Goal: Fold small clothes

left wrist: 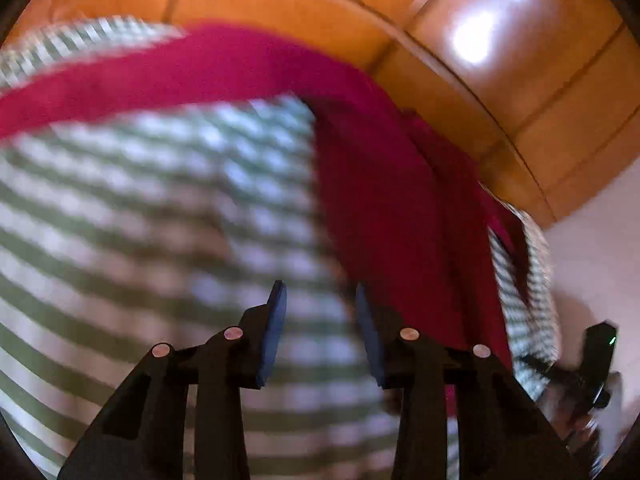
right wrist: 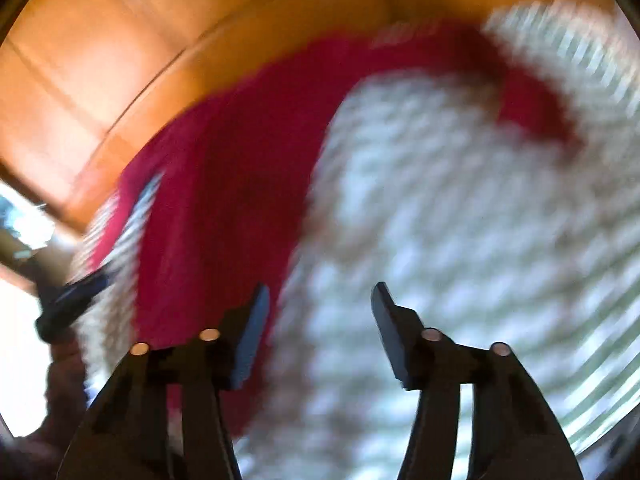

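- Striped garment [left wrist: 168,208]: green-and-white stripes, fills most of both wrist views, lies spread directly under and ahead of both claws on the wooden desk [left wrist: 500,92].
- Red cloth [left wrist: 384,208]: a band of it runs along the garment's far edge, and a broad strip runs near-to-far down the middle. In the left view the strip sits right of the stripes, in the right view [right wrist: 208,208] left of them. So the red strip lies between the two claws.
- Whether the red is a trim, the lining, or a second piece, I cannot tell.
- Left claw [left wrist: 320,320]: spread, nothing between the pads, stripes below the gap, red strip's edge just beside its right finger.
- Right claw [right wrist: 318,312]: spread wider, empty, the red/stripe boundary runs just under its left finger [right wrist: 248,340].
- Judgement: both claws are about equally near the cloth. The coming grab depends on the red strip's near-to-far axis, with each claw on its own side of it.
- Heavy motion blur in both views, worse in the right one. Folds, hems and corners are not readable.
- Garment's near edge hidden under the claw bodies. Contact with the cloth cannot be told.
- The other claw shows at each view's side edge, blurred [left wrist: 596,360].
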`<control>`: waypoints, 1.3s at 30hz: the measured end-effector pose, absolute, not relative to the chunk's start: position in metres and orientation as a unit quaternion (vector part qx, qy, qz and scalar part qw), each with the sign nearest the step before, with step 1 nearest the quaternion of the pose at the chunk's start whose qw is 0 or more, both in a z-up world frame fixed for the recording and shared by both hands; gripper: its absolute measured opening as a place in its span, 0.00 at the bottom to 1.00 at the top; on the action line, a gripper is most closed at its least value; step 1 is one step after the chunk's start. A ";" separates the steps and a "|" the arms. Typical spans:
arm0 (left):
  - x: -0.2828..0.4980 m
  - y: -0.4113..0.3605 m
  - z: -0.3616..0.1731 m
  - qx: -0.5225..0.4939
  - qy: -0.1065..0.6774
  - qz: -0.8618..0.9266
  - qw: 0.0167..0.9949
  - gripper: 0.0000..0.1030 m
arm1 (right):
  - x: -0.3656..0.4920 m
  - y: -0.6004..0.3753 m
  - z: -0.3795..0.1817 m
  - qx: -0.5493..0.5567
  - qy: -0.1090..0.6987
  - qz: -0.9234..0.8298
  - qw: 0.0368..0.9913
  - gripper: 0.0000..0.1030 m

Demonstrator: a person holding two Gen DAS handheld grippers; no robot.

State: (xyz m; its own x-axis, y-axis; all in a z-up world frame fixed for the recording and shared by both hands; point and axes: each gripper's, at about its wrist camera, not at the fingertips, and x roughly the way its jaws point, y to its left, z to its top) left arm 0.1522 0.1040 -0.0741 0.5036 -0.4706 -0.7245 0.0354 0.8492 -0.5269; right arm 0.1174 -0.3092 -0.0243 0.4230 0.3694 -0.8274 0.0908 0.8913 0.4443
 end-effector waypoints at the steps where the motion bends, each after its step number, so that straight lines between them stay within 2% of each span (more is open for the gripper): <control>1: 0.149 0.095 -0.077 -0.238 0.479 -0.160 0.829 0.34 | 0.106 -0.302 -0.032 0.235 0.540 0.106 0.801 0.50; 5: 0.151 0.074 -0.088 -0.269 0.481 -0.177 0.815 0.32 | 0.076 -0.278 -0.052 0.304 0.545 0.161 0.765 0.50; 6: 0.153 0.069 -0.087 -0.273 0.481 -0.182 0.813 0.29 | 0.076 -0.277 -0.055 0.312 0.542 0.164 0.763 0.43; 8: 0.156 0.061 -0.083 -0.266 0.482 -0.179 0.815 0.10 | 0.075 -0.261 -0.060 0.316 0.537 0.170 0.763 0.32; 10: 0.158 0.059 -0.079 -0.258 0.483 -0.175 0.819 0.07 | 0.080 -0.258 -0.059 0.297 0.537 0.166 0.772 0.11; 13: 0.147 0.074 -0.051 -0.251 0.462 -0.182 0.831 0.07 | 0.084 -0.258 -0.035 0.260 0.514 0.165 0.801 0.08; 19: 0.107 0.124 0.022 -0.221 0.426 -0.189 0.857 0.06 | 0.055 -0.281 0.057 0.175 0.426 0.161 0.873 0.07; 22: 0.082 0.150 0.030 -0.213 0.440 -0.187 0.852 0.07 | 0.034 -0.310 0.061 0.149 0.436 0.130 0.878 0.07; 25: 0.061 0.157 0.011 -0.203 0.461 -0.184 0.844 0.16 | 0.022 -0.320 0.027 0.133 0.485 0.111 0.857 0.06; 26: 0.057 0.159 0.002 -0.205 0.464 -0.171 0.845 0.35 | 0.019 -0.318 0.009 0.114 0.510 0.095 0.847 0.06; 28: 0.052 0.171 -0.018 -0.224 0.473 -0.137 0.841 0.48 | 0.014 -0.314 -0.023 0.094 0.547 0.074 0.829 0.06; 33: 0.048 0.185 -0.068 -0.301 0.490 -0.131 0.807 0.48 | 0.007 -0.309 -0.036 0.074 0.560 0.069 0.822 0.06; 35: 0.048 0.185 -0.079 -0.323 0.481 -0.138 0.803 0.53 | 0.011 -0.310 -0.034 0.055 0.562 0.064 0.823 0.06; 37: 0.051 0.180 -0.082 -0.333 0.475 -0.141 0.802 0.49 | 0.015 -0.305 -0.034 0.041 0.563 0.058 0.823 0.06; 38: 0.054 0.170 -0.082 -0.321 0.477 -0.157 0.803 0.29 | 0.019 -0.305 -0.035 0.033 0.565 0.054 0.823 0.06; 39: 0.055 0.161 -0.079 -0.302 0.482 -0.174 0.803 0.19 | 0.018 -0.304 -0.033 0.024 0.566 0.050 0.822 0.06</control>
